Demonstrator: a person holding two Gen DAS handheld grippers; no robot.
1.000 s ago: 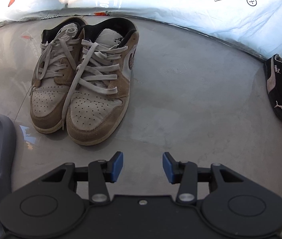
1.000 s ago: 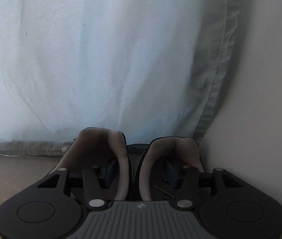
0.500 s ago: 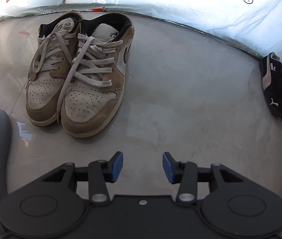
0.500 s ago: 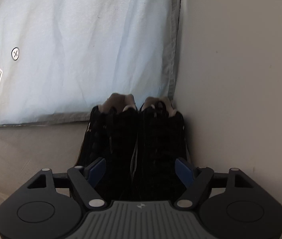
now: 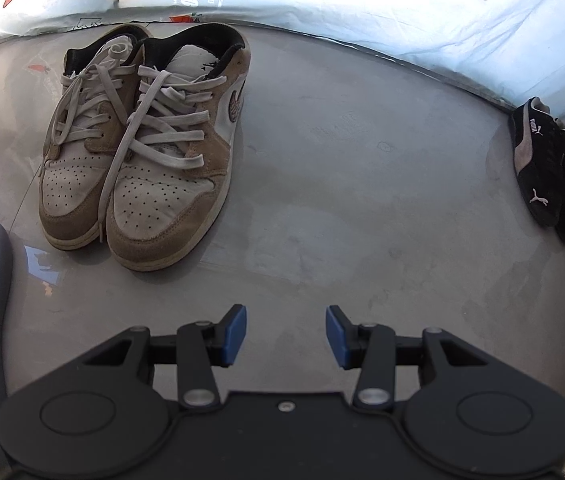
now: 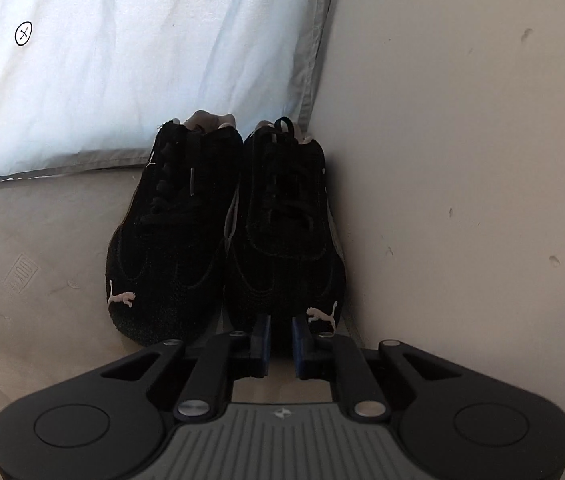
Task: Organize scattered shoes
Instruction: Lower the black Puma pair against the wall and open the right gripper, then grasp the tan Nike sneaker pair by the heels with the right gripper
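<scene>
Black sneakers [image 6: 226, 236]: paired side by side on the floor [image 5: 362, 200], against the wall [image 6: 462, 160]. Right hand-held gripper [image 6: 280, 344]: fingers nearly together, empty, at their toes. Left hand-held gripper [image 5: 286, 336]: fingers apart, empty. Tan sneakers [image 5: 150, 148]: paired, well apart from the black sneakers.

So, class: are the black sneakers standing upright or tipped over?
Upright. Both black sneakers rest sole-down on the floor, side by side with laces facing up, toes towards the right claw, next to the wall.
</scene>
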